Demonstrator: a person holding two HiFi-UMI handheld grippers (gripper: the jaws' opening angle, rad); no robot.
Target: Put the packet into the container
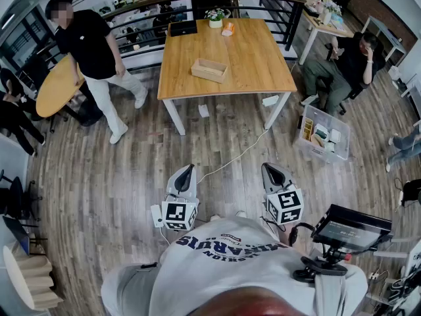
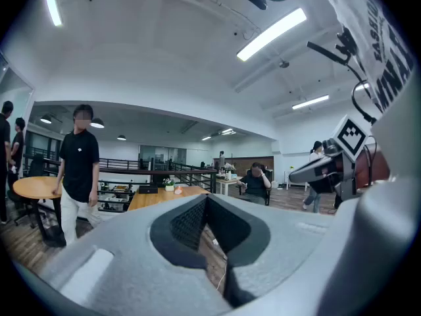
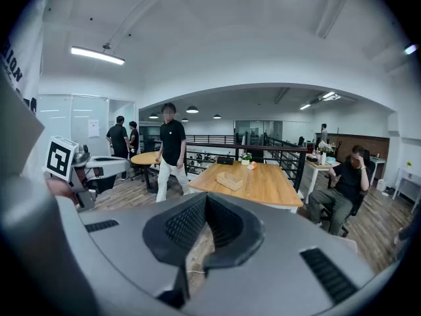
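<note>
In the head view, the left gripper [image 1: 189, 170] and the right gripper [image 1: 268, 170] are held side by side close to the person's chest, both pointed forward over the wooden floor. Well ahead of both tips a wooden table [image 1: 263, 71] is seen. An open wooden container [image 1: 209, 70] lies near the table's middle. The orange packet [image 1: 227, 29] lies at the table's far edge, beyond the container and apart from it, just beside a potted plant [image 1: 216, 17].

In the left gripper view, the jaws are seen brought together at the tips, with nothing between them. The table is seen far ahead, and the right gripper is seen off to the right.

In the right gripper view, the jaws are likewise pressed together and empty. The container and the packet are seen on the table, ahead and slightly right of the tips, well apart from them.
</note>
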